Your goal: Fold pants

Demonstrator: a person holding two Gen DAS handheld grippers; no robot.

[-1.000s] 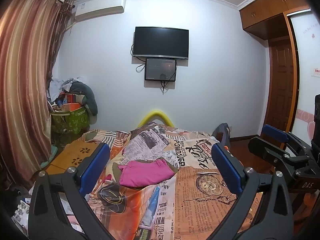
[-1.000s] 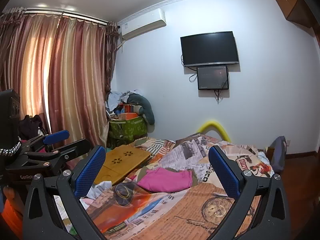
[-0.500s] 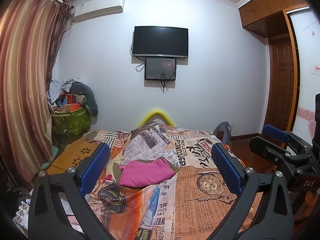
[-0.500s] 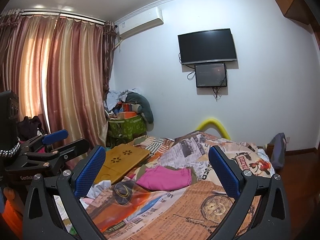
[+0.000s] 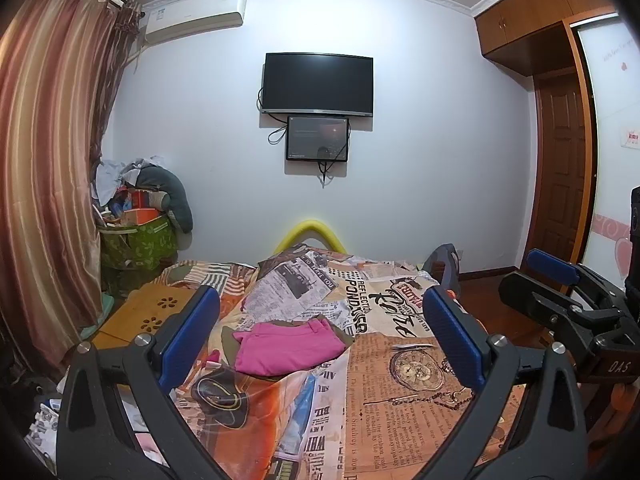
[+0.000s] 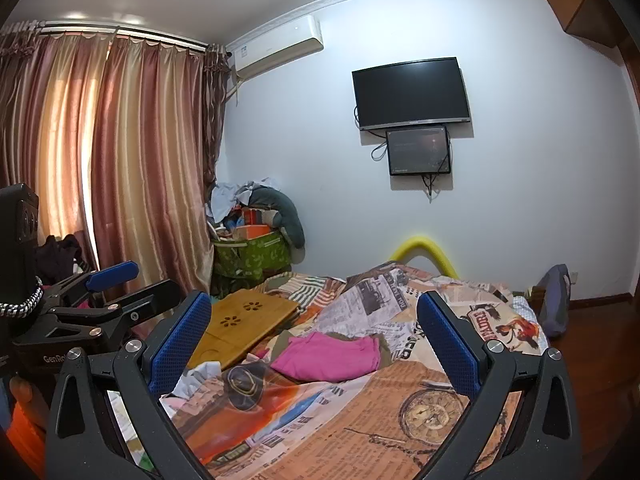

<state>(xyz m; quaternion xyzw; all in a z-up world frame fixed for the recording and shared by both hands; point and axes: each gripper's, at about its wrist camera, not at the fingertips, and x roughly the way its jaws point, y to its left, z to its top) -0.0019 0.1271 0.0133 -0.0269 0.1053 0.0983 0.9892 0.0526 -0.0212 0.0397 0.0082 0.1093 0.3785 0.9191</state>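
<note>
Pink pants (image 5: pixel 288 346) lie folded on the newspaper-print bedspread (image 5: pixel 400 400), on top of an olive garment whose edge shows around them. My left gripper (image 5: pixel 320 302) is held above the bed, short of the pants, open and empty. My right gripper (image 6: pixel 313 304) is also open and empty, with the pink pants (image 6: pixel 328 354) showing between and beyond its blue pads. Each gripper appears at the edge of the other's view: the right one (image 5: pixel 528 284) at the right, the left one (image 6: pixel 140 282) at the left.
A wooden lap desk (image 6: pixel 244 320) lies on the bed's left side. A green bag (image 6: pixel 252 256) piled with clothes stands in the corner by the curtains (image 6: pixel 120 160). A dark bag (image 5: pixel 444 264) leans at the bed's far right, near the door (image 5: pixel 560 168).
Both views have drifted only slightly. The pants and bedding lie as before, and both grippers stay open.
</note>
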